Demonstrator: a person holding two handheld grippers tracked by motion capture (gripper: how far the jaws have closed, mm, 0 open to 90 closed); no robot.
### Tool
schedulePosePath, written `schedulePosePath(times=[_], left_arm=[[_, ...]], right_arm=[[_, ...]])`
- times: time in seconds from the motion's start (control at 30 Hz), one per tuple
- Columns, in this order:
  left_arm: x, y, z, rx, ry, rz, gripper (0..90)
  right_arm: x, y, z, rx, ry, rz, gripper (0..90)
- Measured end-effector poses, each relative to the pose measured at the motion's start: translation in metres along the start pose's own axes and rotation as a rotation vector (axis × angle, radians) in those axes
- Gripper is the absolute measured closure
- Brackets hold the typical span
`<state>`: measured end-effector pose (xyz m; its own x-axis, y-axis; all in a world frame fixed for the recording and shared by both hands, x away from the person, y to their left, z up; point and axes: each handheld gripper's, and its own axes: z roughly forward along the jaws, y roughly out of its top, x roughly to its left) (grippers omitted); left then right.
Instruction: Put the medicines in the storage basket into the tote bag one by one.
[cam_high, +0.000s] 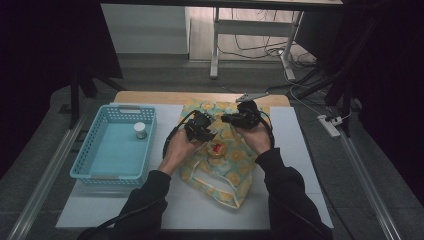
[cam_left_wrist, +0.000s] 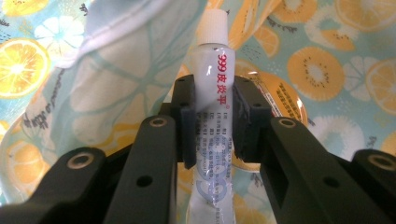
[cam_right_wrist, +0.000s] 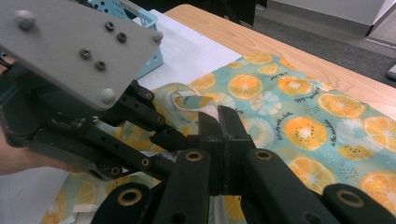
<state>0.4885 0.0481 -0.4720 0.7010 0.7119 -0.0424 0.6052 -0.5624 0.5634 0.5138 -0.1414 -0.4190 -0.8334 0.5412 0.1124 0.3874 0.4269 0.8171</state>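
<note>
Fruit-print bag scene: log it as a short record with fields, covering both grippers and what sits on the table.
left gripper: shut on the white tube, cap pointing toward the bag
right gripper: shut, pinching the bag's edge
bag: orange-slice print fabric, lying flat on the table
round tin: resting on the bag
basket: light blue, left of the bag, holds a small white jar

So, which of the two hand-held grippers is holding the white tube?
The left hand-held gripper: its pads clamp the white tube with red lettering. The right hand-held gripper pinches the orange-print fabric bag.
</note>
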Motion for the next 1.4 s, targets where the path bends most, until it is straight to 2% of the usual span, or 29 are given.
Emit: schedulePosePath(times=[0.43, 0.57, 0.63, 0.87, 1.23, 1.4], left_arm=[[0.004, 0.0, 0.015, 0.008, 0.014, -0.001, 72.8], [0.003, -0.001, 0.015, -0.002, 0.018, 0.019, 70.1], [0.003, -0.001, 0.013, -0.003, 0.013, 0.017, 65.5], [0.002, -0.003, -0.001, -0.033, -0.018, 0.011, 58.8], [-0.004, -0.011, -0.023, -0.058, -0.075, 0.038, 45.3], [-0.006, -0.018, -0.035, -0.085, -0.113, 0.025, 38.6]], right_arm=[[0.001, -0.002, 0.003, 0.002, -0.001, 0.001, 90.0], [0.001, -0.002, 0.003, 0.0, -0.002, 0.002, 90.0], [0.001, -0.002, 0.003, -0.002, -0.002, 0.002, 90.0], [0.001, -0.002, 0.002, -0.005, -0.002, 0.004, 90.0], [0.001, -0.002, 0.002, -0.003, 0.002, 0.003, 90.0], [0.002, -0.002, 0.002, -0.003, 0.003, 0.002, 90.0]])
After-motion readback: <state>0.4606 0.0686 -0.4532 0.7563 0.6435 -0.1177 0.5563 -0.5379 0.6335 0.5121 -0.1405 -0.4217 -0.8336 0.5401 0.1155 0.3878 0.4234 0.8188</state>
